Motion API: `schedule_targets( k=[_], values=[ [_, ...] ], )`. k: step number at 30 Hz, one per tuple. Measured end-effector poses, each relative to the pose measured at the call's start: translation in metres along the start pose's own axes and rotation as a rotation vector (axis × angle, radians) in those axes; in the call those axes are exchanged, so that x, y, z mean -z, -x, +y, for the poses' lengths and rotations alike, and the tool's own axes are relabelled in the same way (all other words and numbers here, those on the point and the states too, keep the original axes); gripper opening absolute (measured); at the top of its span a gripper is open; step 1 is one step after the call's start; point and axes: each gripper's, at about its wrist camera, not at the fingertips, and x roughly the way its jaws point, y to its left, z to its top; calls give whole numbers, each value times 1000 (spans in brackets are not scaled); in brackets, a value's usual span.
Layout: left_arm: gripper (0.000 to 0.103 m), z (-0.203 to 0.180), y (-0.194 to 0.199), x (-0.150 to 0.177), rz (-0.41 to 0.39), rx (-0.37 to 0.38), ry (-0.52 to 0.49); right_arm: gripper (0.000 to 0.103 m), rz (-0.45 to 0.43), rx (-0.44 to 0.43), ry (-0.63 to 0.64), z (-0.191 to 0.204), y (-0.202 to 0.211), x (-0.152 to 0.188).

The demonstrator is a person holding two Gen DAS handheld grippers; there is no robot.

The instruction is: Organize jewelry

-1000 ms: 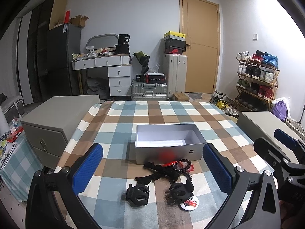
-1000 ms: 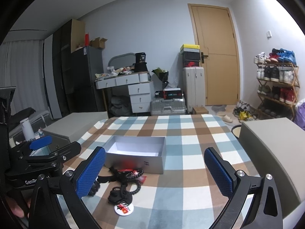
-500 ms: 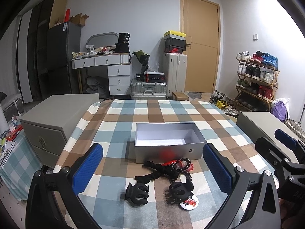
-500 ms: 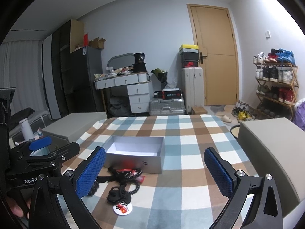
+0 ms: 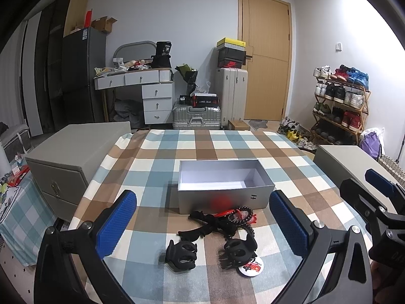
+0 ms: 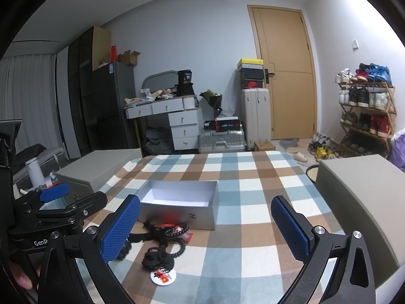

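An open silver box point(image 5: 222, 197) point(image 6: 177, 214) with a white inside stands on the checked tablecloth. In front of it lies a heap of accessories: a black bead bracelet point(image 5: 240, 214) point(image 6: 177, 230), a black hair claw point(image 5: 181, 254), a second black claw point(image 5: 239, 249) point(image 6: 158, 257), a round badge point(image 5: 251, 268) point(image 6: 162, 276) and red pieces. My left gripper point(image 5: 202, 228) hangs open above the heap, holding nothing. My right gripper point(image 6: 205, 230) is open too, to the right of the heap, empty.
The checked tablecloth point(image 5: 157, 172) covers the table. A grey cabinet point(image 5: 73, 157) stands at its left and another grey unit point(image 6: 359, 202) at its right. Behind are a desk, suitcases, a door and a shoe rack point(image 5: 339, 106).
Both views have shifted only slightly; the box and the heap lie as before and both grippers stay open.
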Motion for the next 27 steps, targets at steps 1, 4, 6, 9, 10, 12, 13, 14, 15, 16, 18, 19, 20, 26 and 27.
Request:
schedule_targets(
  k=[1, 4, 6, 9, 10, 12, 13, 14, 15, 16, 18, 19, 20, 26, 27],
  values=[
    [102, 0, 0, 0, 0, -1, 0, 103, -1, 0, 0, 0, 0, 0],
    [102, -1, 0, 1, 3, -5, -4, 103, -2, 0, -1, 0, 0, 0],
    [102, -3, 0, 2, 6, -9, -10, 103, -2, 2, 0, 0, 0, 0],
    [102, -3, 0, 3, 7, -9, -11, 103, 1, 0, -2, 0, 0, 0],
    [102, -3, 0, 3, 6, -8, -12, 103, 1, 0, -3, 0, 1, 0],
    [102, -4, 0, 4, 6, -9, -12, 103, 0, 0, -3, 0, 1, 0],
    [102, -4, 0, 4, 6, -10, -11, 103, 0, 1, -3, 0, 1, 0],
    [102, -4, 0, 5, 6, -9, -10, 103, 1, 0, -4, 0, 1, 0],
    [102, -4, 0, 4, 7, -9, -11, 103, 1, -1, -4, 0, 1, 0],
    [102, -4, 0, 4, 7, -9, -10, 103, 1, 0, -4, 0, 1, 0],
    [102, -4, 0, 4, 6, -9, -12, 103, 2, -1, -5, 0, 1, 0],
    [102, -4, 0, 4, 6, -10, -12, 103, 3, -2, -7, 0, 1, 1],
    [102, -4, -1, 5, 8, -9, -12, 103, 4, -2, -8, 0, 1, 1],
    [102, 1, -5, 9, 46, -8, -7, 103, 20, -11, -5, 1, -2, 4],
    [102, 3, -6, 9, 54, -8, -9, 103, 26, -15, -3, 2, -3, 5]
  ],
)
